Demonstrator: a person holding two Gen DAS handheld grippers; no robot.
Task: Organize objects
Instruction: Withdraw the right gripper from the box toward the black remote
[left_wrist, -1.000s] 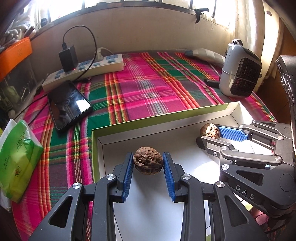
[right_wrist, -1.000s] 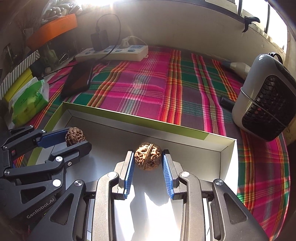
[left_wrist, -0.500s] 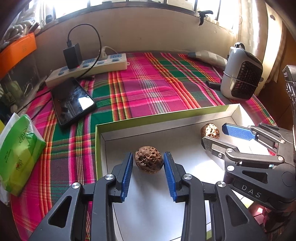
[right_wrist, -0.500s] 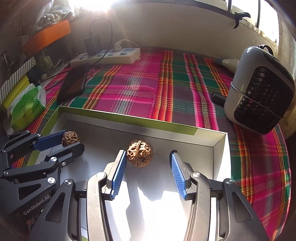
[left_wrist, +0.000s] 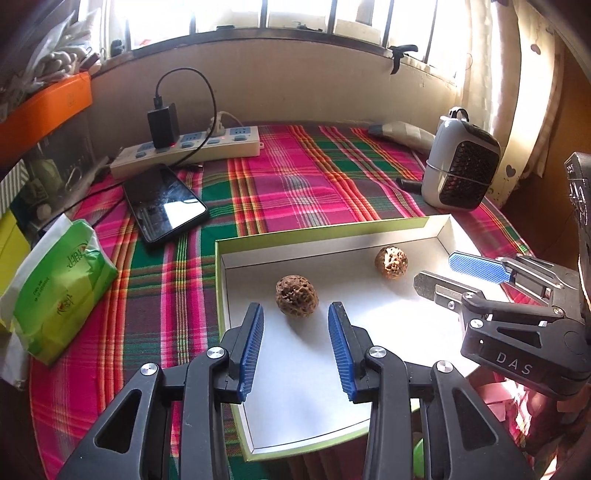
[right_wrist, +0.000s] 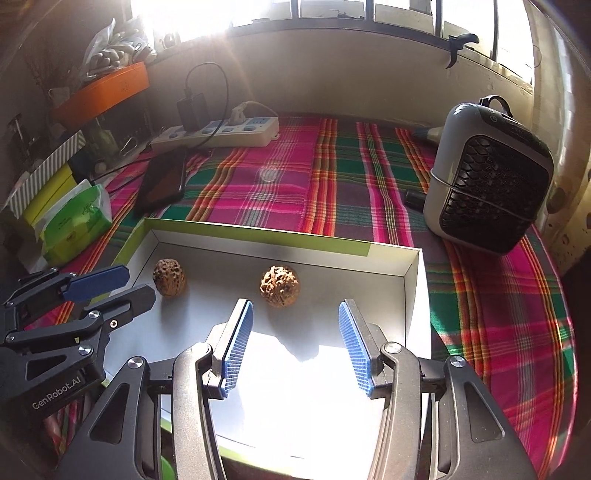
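Note:
Two walnuts lie apart on the floor of a shallow white box with a green rim (left_wrist: 221, 280). The darker walnut (left_wrist: 295, 294) lies just ahead of my left gripper (left_wrist: 295, 314), which is open and empty. The paler walnut (left_wrist: 390, 262) lies further right, just ahead of my right gripper (left_wrist: 436, 267), also open and empty. In the right wrist view the paler walnut (right_wrist: 279, 285) sits before my open right gripper (right_wrist: 295, 314). There the darker walnut (right_wrist: 169, 277) lies left, by my left gripper (right_wrist: 131, 284) over the box rim (right_wrist: 258, 234).
The box rests on a plaid cloth (left_wrist: 295, 184). A phone (left_wrist: 164, 203) and a power strip (left_wrist: 184, 151) lie at the back left. A green tissue pack (left_wrist: 55, 291) lies at the left. A small heater (left_wrist: 460, 173) stands at the right.
Both grippers have opened, let go of their walnuts and drawn back and up. The walnuts now rest on the box floor.

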